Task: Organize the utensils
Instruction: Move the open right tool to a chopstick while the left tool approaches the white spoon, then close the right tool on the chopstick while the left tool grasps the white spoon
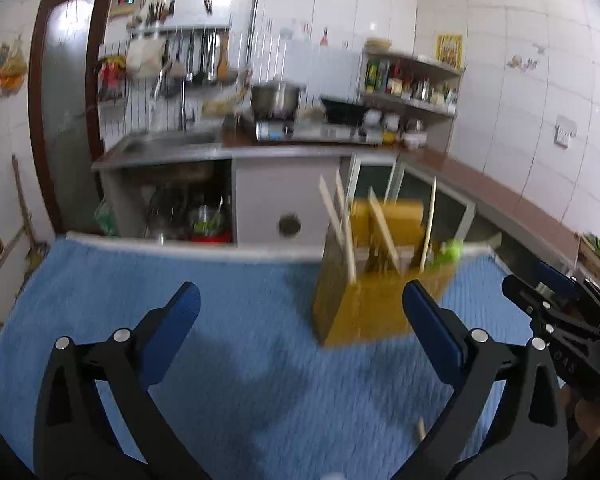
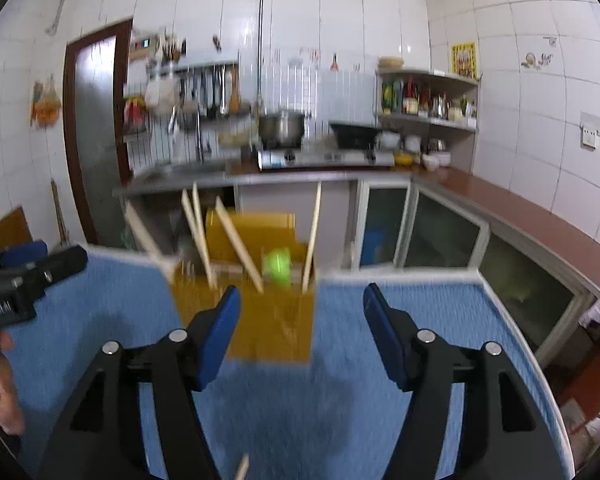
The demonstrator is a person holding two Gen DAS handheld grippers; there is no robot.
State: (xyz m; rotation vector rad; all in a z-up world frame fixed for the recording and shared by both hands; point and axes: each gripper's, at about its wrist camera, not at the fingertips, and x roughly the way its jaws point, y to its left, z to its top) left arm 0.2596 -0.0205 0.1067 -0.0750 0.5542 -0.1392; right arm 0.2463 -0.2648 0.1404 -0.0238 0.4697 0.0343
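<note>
A yellow wooden utensil holder (image 1: 364, 300) (image 2: 260, 320) stands on the blue cloth, with several pale chopsticks (image 1: 342, 224) (image 2: 236, 240) leaning out of it and a green item (image 1: 452, 250) (image 2: 278, 266) inside. My left gripper (image 1: 300, 316) is wide open with nothing between its blue pads; the holder stands just beyond its right finger. My right gripper (image 2: 300, 320) is open and empty too, the holder right behind its left finger. A single chopstick tip (image 1: 420, 428) (image 2: 242, 466) lies on the cloth near the bottom of both views. Both pictures are motion-blurred.
The blue cloth (image 1: 220, 320) (image 2: 440, 320) covers a table with a pale rim. Behind it runs a kitchen counter (image 1: 260, 152) with sink, stove, pot and a corner shelf of bottles (image 2: 428, 100). A hand (image 2: 4, 392) holds the left gripper at the right wrist view's left edge.
</note>
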